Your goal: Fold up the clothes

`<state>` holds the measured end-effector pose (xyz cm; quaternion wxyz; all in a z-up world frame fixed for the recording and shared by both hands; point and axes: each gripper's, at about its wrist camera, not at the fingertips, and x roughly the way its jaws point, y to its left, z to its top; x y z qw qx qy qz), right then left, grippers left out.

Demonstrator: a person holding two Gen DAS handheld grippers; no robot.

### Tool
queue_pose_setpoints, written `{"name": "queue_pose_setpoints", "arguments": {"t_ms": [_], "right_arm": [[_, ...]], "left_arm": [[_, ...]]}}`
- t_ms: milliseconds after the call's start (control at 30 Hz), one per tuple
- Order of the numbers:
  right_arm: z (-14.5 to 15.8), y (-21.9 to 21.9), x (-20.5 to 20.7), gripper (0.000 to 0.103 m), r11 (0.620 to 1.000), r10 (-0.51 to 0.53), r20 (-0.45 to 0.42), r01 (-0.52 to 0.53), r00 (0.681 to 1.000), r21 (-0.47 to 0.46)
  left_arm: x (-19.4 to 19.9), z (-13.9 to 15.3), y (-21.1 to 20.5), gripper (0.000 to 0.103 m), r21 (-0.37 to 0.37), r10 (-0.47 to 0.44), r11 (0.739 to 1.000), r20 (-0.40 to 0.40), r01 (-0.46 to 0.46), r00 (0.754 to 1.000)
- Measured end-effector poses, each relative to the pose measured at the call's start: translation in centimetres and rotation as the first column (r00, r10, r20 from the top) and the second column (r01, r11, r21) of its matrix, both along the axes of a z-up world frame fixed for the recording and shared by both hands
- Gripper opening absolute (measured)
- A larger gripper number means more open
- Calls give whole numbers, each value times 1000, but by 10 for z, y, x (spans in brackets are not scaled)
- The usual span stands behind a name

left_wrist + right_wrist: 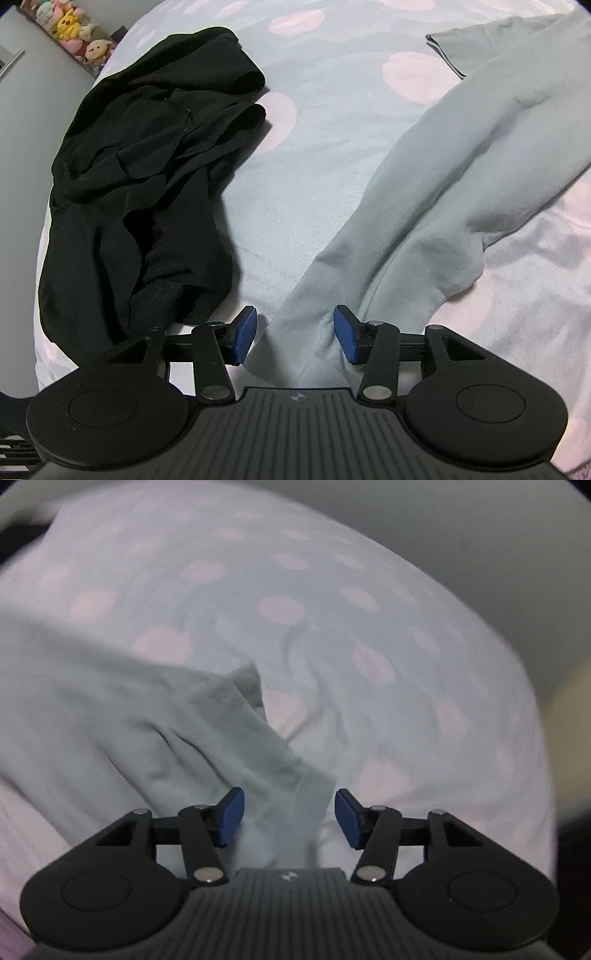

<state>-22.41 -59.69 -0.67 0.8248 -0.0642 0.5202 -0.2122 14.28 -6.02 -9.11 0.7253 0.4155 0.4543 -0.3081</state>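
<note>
The left gripper (294,335) hangs low over the bed, its blue pads (243,336) spread apart with a narrow end of the pale mint garment (461,177) lying between them, not pinched. At about ten o'clock from that gripper, a crumpled black garment (140,192) lies heaped near the left edge of the bed, its long axis running roughly from seven o'clock up to one o'clock, with two open cuffs or leg ends pointing toward two o'clock. Beyond it, at eleven o'clock off the bed, a row of plush toys (79,31) stands against the wall. The polka-dot bedspread (325,122), pale blue with pink spots, shows bare between the two garments. The mint garment stretches from the gripper at six o'clock out to one o'clock, a long diagonal band with soft lengthwise creases; a flat hemmed edge of it sits at the far end, near one o'clock.

The right gripper (289,818) also stands with its pads (349,818) apart. A corner of the mint garment (110,709) passes between them untouched, the cloth spreading away toward nine and ten o'clock, a loose fold peaking at twelve. This view is motion-blurred. The bedspread (369,627) fills the rest, from twelve round to three o'clock.
</note>
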Motion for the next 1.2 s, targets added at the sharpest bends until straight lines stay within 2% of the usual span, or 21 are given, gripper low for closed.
{"name": "queue_pose_setpoints", "arguments": {"t_ms": [100, 167, 300, 333, 500, 533, 567, 600, 633, 667, 767, 867, 967, 1033, 1133, 1200], "right_arm": [[-6, -5, 19, 59, 984, 157, -107, -164, 982, -62], [-11, -12, 31, 57, 966, 219, -174, -238, 960, -98], [-27, -30, 45, 54, 929, 322, -303, -361, 897, -78], [-30, -32, 47, 51, 928, 328, -314, -366, 891, -67], [-46, -38, 50, 47, 944, 312, -317, -329, 896, -1], [-49, -39, 50, 44, 947, 308, -318, -321, 897, 12], [-53, -40, 51, 34, 949, 305, -319, -314, 897, 25], [-56, -42, 52, 32, 951, 301, -320, -306, 898, 38], [-59, -43, 52, 30, 953, 298, -321, -298, 899, 51], [-62, -44, 53, 24, 955, 295, -322, -290, 900, 64], [-65, -40, 49, 12, 952, 305, -336, -299, 891, 72], [-54, -34, 38, 9, 953, 291, -339, -301, 894, 26], [-28, -38, 23, 7, 971, 215, -288, -236, 933, -41], [-7, -42, 12, 7, 976, 159, -253, -190, 954, -103], [23, -47, 3, 6, 980, 76, -186, -108, 980, -170], [41, -48, 2, 6, 969, 10, -135, -43, 991, -243]], "left_arm": [[4, -1, -1, 44, 2, 17, 1000, -15, -17, 1000], [6, -1, 0, 44, -2, 28, 1000, -25, -28, 999], [9, -2, 0, 44, -1, 46, 999, -42, -46, 998], [10, -2, -1, 44, 2, 48, 999, -43, -48, 998], [10, -3, -5, 43, 16, 67, 998, -42, -66, 997], [9, -3, -6, 40, 17, 68, 998, -42, -67, 997], [8, -3, -6, 37, 15, 69, 998, -44, -68, 997], [7, -3, -7, 36, 14, 69, 998, -42, -68, 997], [5, -3, -7, 30, 13, 64, 998, -42, -64, 997], [2, -4, -8, 24, 16, 52, 999, -38, -51, 998], [-7, -5, -12, 14, 31, 7, 1000, -24, -6, 1000], [-11, 0, -16, 6, 65, -15, 998, -4, 16, 1000], [-3, 11, -20, 4, 59, 28, 998, 38, -31, 999], [6, 26, -24, 4, 34, 61, 997, 100, -65, 993], [29, 59, -36, 4, -66, 141, 989, 159, -132, 977], [39, 81, -54, 4, -118, 159, 984, 219, -135, 963]]}}
